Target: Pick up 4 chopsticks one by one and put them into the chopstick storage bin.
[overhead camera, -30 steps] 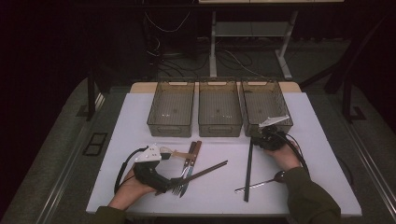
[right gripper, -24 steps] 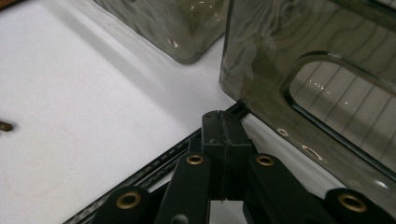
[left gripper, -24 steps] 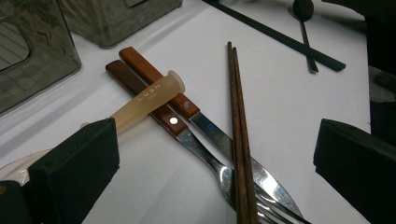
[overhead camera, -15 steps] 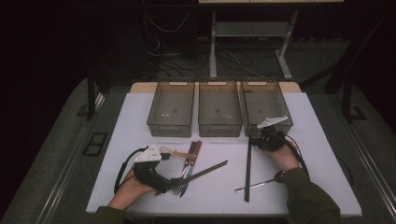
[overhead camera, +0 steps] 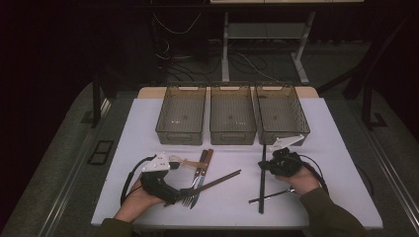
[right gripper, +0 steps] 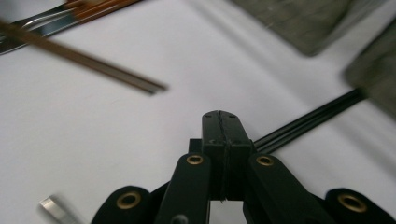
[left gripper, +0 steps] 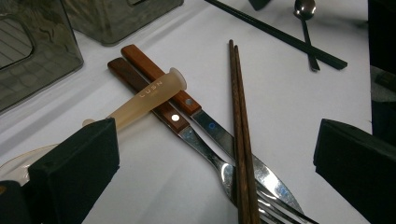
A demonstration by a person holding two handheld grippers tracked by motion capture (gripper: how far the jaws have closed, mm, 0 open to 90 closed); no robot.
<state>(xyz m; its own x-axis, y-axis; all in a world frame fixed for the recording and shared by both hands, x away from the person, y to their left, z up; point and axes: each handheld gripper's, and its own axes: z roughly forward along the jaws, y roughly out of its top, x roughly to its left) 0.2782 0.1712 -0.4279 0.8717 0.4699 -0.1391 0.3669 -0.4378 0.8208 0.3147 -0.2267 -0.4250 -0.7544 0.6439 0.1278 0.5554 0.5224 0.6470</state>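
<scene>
A: Right gripper (right gripper: 220, 122)? Jaws pressed together, nothing between them.
B: Black chopsticks (overhead camera: 262, 182) lie just beside it on its left, long axis pointing toward the bins (overhead camera: 231, 112). Right hand nearest.
A: Left gripper (overhead camera: 170, 193) is wide open, empty, by the fork (left gripper: 219, 163).
B: White table (overhead camera: 336, 148), dark room beyond

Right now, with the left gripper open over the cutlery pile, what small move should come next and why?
Probably ease the left gripper down and close on the brown chopsticks. Its jaws stand wide apart with that pair between them, and the pair lies on top of the fork and knife, so it lifts first. The right gripper is shut beside the black chopsticks.
</scene>
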